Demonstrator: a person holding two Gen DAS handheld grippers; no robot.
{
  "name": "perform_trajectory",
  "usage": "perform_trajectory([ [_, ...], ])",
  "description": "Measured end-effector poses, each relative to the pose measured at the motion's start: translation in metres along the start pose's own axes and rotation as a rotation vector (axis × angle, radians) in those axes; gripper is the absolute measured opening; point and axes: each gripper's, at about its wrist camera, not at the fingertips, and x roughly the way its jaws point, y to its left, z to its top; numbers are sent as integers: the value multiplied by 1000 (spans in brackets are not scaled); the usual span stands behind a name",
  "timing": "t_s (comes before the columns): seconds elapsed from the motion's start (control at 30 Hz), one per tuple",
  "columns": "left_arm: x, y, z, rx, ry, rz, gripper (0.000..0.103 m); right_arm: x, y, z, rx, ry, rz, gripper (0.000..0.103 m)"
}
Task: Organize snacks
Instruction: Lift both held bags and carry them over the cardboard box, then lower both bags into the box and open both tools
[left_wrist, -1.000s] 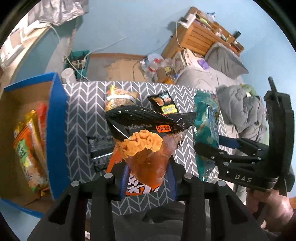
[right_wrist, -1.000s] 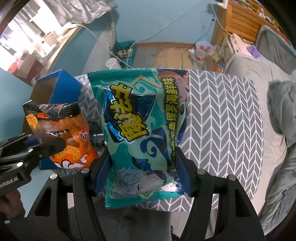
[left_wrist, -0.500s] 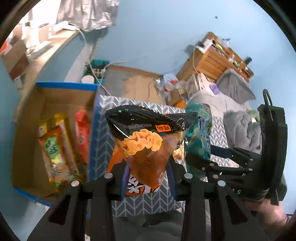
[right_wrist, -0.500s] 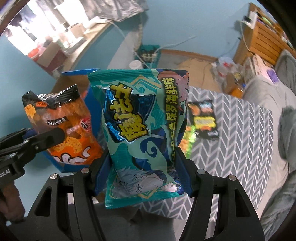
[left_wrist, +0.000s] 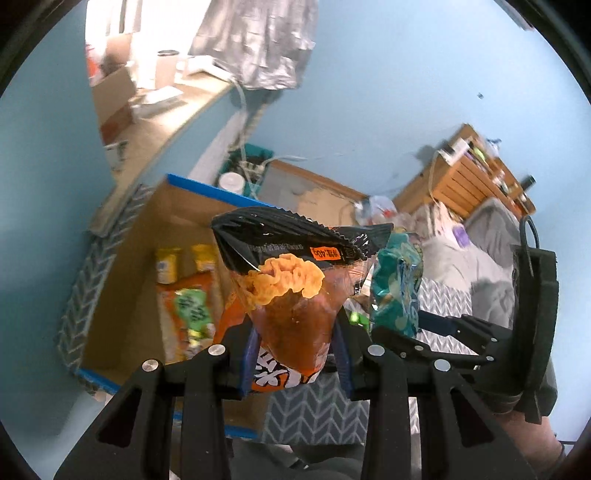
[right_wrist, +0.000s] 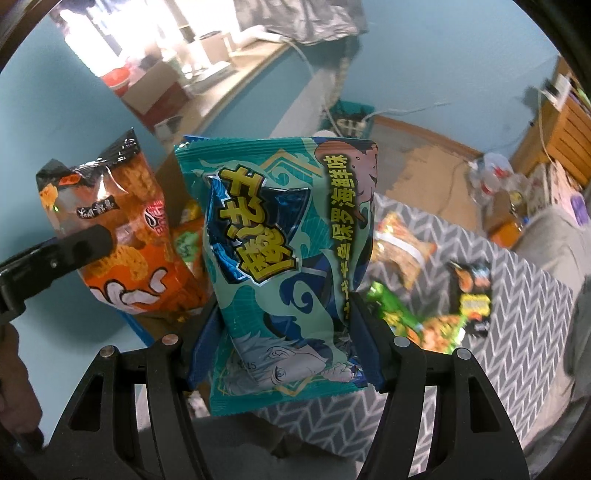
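My left gripper (left_wrist: 295, 350) is shut on an orange snack bag with a black top (left_wrist: 295, 291), held upright above the cardboard box with blue rims (left_wrist: 147, 280). The bag also shows in the right wrist view (right_wrist: 122, 236). My right gripper (right_wrist: 284, 343) is shut on a teal snack bag (right_wrist: 284, 258), held up just right of the orange bag; it also shows in the left wrist view (left_wrist: 397, 288). The box holds several snack packs, among them an orange and green one (left_wrist: 184, 314).
Several snack packs lie on the grey chevron table (right_wrist: 498, 362): a striped one (right_wrist: 402, 243), a green one (right_wrist: 395, 314) and a black one (right_wrist: 474, 291). A wooden counter (left_wrist: 155, 122) stands behind the box. A bed with grey bedding (left_wrist: 480, 258) is at the right.
Both grippers have lifted and swung left with their bags, from over the table to over the box. The box now lies under the orange bag.
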Motion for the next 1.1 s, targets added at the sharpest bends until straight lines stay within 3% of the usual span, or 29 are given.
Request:
perform_trajectory([
  [0.33,4,57,5,-73,1,61,36,29,46,30,-65,16,45,65],
  [0.97,51,108,0,-148,95,125,36,94,95,60,-105,114,69,65],
  [1.03,48,110,1,-149,88,139,38,98,99,61,-109,124,72,65],
  [1.1,45,110,1,-149,85,158,47,102,101,62,-108,140,75,66],
])
